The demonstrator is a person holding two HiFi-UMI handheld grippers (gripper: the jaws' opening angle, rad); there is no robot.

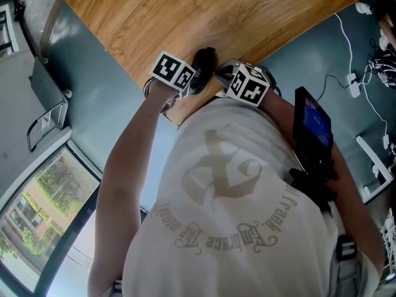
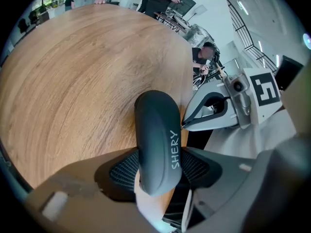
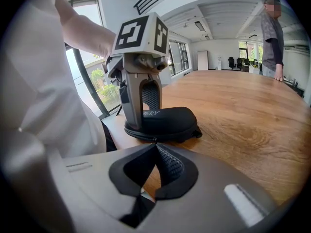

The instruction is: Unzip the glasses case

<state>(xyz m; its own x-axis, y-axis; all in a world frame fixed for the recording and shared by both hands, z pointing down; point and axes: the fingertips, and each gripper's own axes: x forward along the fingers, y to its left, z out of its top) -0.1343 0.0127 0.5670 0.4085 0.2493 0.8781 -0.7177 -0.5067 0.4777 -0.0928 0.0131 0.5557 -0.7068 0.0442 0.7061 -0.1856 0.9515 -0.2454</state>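
A dark grey glasses case [image 1: 204, 60] printed SHERY lies on the wooden table [image 1: 216, 11] close to its near edge. In the left gripper view the case [image 2: 155, 130] runs between the two black pads of my left gripper [image 2: 158, 166], which press on both its sides. The right gripper view shows that left gripper [image 3: 143, 125] standing steeply over the case [image 3: 170, 120] near its left end. My right gripper [image 3: 155, 147] has its jaws shut tip to tip. Its tips [image 2: 184, 125] sit against the case's side seam. Whether a zip pull is pinched there cannot be seen.
The table edge [image 3: 116, 137] runs just under both grippers, next to the person's white shirt [image 1: 235, 203]. A dark screen device [image 1: 314, 129] hangs at the person's right side. Another person [image 3: 272, 33] stands at the table's far side. Cables [image 1: 352, 79] lie on the floor.
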